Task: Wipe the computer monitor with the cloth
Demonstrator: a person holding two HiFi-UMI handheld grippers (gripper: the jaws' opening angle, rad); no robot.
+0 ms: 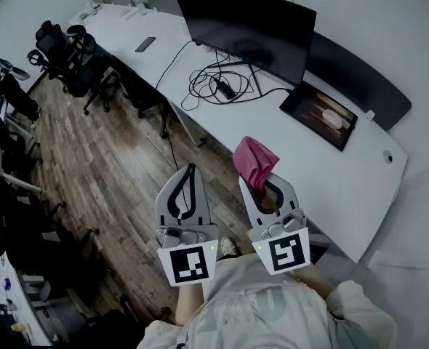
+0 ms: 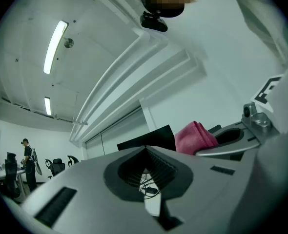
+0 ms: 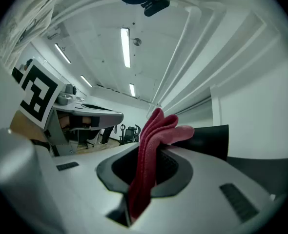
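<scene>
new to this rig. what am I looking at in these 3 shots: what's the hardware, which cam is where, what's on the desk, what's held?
There is no robot here. A person holds a two-jaw gripper in each hand, and the cubes with square markers are part of those grippers. The head view comes from a camera on the person's head, looking steeply down. The left and right gripper views come from a camera riding on each gripper, looking along its jaws.

The left gripper is shut and holds nothing. The right gripper is shut on a pink cloth.

On the white desk are a dark monitor, what looks like a lit tablet lying flat, and tangled black cables. The cloth has not yet reached the monitor.
</scene>
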